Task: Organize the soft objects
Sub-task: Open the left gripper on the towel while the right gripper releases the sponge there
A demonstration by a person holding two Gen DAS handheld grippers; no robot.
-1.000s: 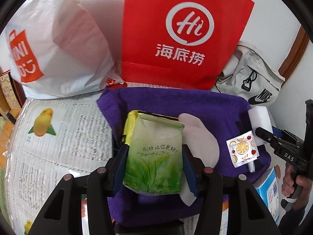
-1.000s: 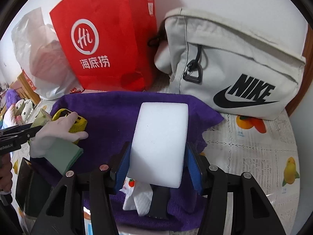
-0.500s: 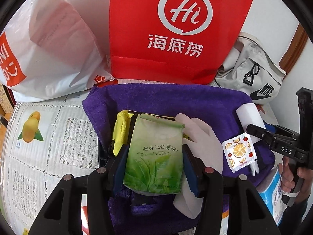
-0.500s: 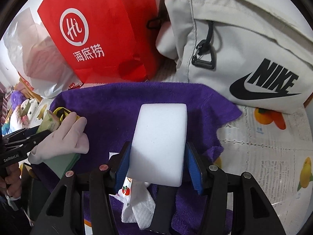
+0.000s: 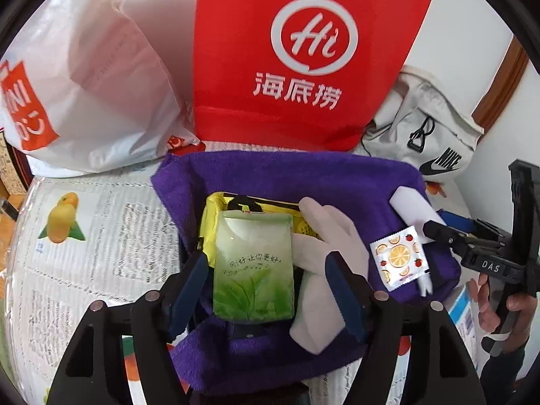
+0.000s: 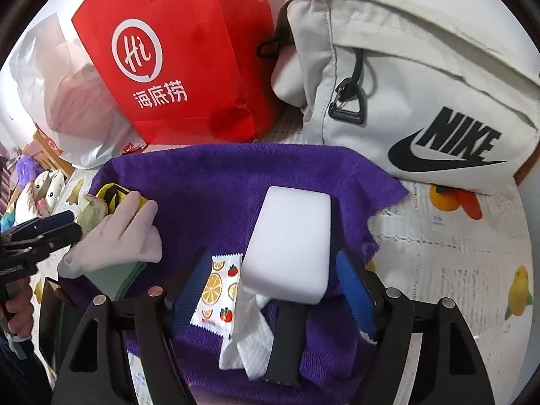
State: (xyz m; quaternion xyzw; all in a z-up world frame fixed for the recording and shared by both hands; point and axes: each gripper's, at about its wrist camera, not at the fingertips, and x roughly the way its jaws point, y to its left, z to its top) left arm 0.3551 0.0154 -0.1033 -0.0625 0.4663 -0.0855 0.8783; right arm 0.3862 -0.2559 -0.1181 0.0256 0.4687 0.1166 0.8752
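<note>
Both grippers released: left gripper (image 5: 266, 290) w/ jaws spread round the green tissue pack (image 5: 253, 266), which lies on the purple towel (image 5: 287, 179) atop a yellow pouch (image 5: 212, 212); right gripper (image 6: 270, 290) jaws wide, white sponge (image 6: 287, 246) btwn them on towel. Looks like set-down step; next prob needs backing off w/o dragging items.

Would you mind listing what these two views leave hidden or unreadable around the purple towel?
- Yellow pouch: left wrist view, mostly covered by the green tissue pack.
- Black item under the white sponge: right wrist view, identity unclear.
- Blue box: left wrist view, hidden behind the towel; print too small.
- White plastic bag: contents only a pinkish blur.
</note>
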